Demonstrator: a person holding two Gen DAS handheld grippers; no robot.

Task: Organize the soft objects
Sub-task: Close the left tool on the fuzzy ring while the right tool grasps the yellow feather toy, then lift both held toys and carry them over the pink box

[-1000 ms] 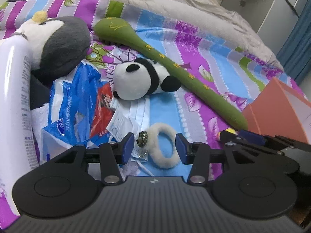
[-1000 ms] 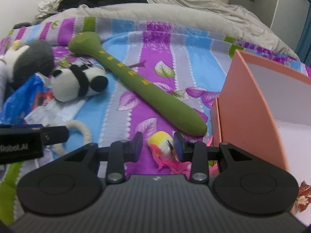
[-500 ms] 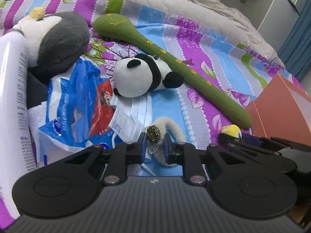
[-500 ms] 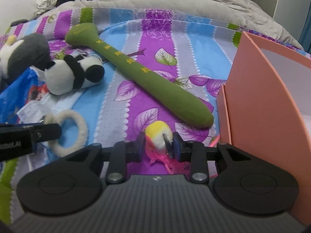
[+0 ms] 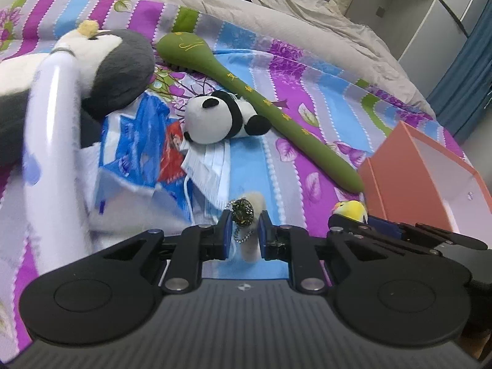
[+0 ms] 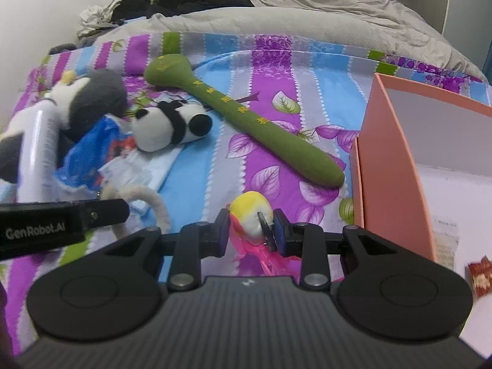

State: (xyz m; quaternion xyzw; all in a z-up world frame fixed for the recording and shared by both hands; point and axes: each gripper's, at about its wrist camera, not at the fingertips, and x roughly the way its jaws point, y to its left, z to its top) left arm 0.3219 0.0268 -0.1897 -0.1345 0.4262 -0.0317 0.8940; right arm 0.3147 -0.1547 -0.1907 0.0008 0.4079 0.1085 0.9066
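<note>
A: Nearest first. Left gripper [image 5: 243,230]?

B: Its jaws have just been closing and now stand narrow, pads pressed on the fluffy ring [image 5: 253,212] with its dark charm and bead chain. The ring hangs between the pads, clear of the striped sheet [image 5: 307,104].

A: Right gripper [image 6: 251,229]?

B: Partly closed, pinching the yellow-and-white bird toy [image 6: 251,215]; pink bits trail below it. Toy is off the sheet, just left of the orange box [image 6: 390,166], whose open side faces the camera.

A: Next row back?

B: Face masks [image 5: 212,166] and a blue plastic pack [image 5: 135,156], with a white tube [image 5: 52,153] standing at the left. The panda plush [image 5: 221,118] lies on the masks' far edge.

A: Beyond?

B: The long green stick cushion [image 5: 270,104] runs diagonally, touching the panda; a grey-and-white plush [image 5: 110,61] sits far left. A grey duvet [image 6: 292,21] and dark clothes are at the head of the bed.
</note>
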